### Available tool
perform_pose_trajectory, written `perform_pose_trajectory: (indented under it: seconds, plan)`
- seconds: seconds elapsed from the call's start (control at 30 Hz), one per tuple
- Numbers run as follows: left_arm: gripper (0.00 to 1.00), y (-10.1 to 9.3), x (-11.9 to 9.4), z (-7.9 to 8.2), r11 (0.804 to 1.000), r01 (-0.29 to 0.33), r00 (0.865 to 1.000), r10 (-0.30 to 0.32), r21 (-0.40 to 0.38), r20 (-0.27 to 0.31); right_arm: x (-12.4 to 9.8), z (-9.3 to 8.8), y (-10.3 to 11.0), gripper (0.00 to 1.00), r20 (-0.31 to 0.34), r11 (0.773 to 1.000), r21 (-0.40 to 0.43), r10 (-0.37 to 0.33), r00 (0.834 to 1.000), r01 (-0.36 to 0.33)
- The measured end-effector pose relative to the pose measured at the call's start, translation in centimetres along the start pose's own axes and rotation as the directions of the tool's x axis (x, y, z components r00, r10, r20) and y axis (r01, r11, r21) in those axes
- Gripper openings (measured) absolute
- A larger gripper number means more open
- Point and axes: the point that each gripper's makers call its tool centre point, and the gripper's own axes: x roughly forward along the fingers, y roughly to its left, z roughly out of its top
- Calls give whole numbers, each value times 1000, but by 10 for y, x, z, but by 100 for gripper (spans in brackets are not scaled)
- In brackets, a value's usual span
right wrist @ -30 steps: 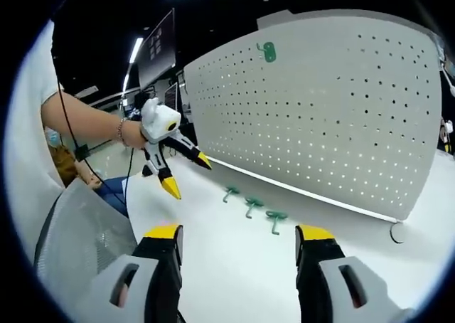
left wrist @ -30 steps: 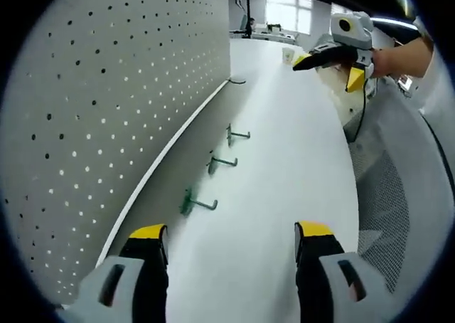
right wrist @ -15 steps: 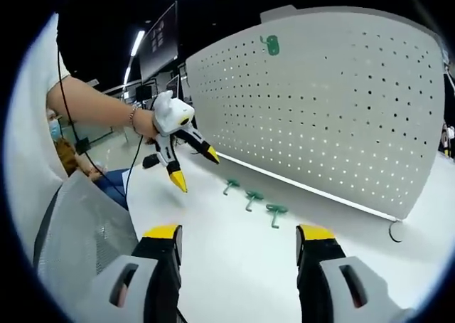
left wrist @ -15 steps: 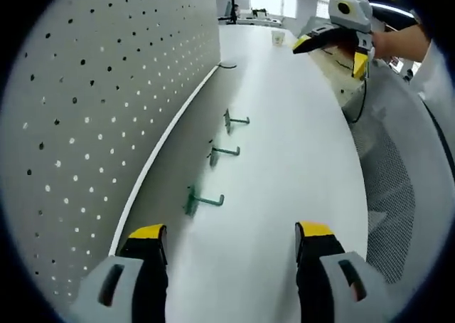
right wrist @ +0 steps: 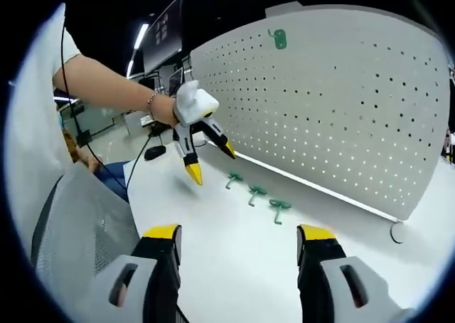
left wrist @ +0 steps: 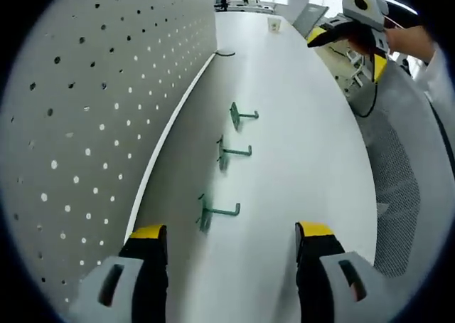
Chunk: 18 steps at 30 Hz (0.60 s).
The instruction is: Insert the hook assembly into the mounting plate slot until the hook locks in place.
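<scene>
Left gripper (right wrist: 210,161) has advanced toward the row of hooks since the earlier frame; both grippers are released and empty.

In the left gripper view, three green hooks lie in a row on the white table (left wrist: 306,166) beside the base of the perforated mounting plate (left wrist: 92,102): the nearest hook (left wrist: 213,211) lies just above the left jaw, the middle hook (left wrist: 231,152) at frame centre, the far hook (left wrist: 240,114) above it. All are well apart from the jaws. The right gripper (left wrist: 353,40), jaws spread, sits at upper right. In the right gripper view, the left gripper hovers at centre left, just left of the hooks, with one mounted green hook (right wrist: 279,39) at the plate's top.
</scene>
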Motion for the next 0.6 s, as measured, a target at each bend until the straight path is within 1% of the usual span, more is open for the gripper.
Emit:
perform_pose_trajectory:
  seconds: [0.1,0.3,0.4,0.5,0.6]
  plan:
    - [75,1,4,0,1000,11,1000,-11,5,-13,1,-1,0,64,-6,1000,-2,0,1000,0]
    - [74,1,13,-8,999,35,998,-34,17,-57,1,-3,1,64,-13,1000,0,4,1000,-4]
    - [74,2,16,-11,999,36,997,-35,7,-72,-1,-3,-1,64,-19,1000,-3,-1,1000,1]
    - [74,0,19,-10,999,51,996,-50,15,-81,-2,-4,-2,64,-25,1000,-2,-6,1000,6]
    - [73,4,22,-11,998,52,994,-49,28,-99,-2,-7,-2,64,-35,1000,0,-9,999,9]
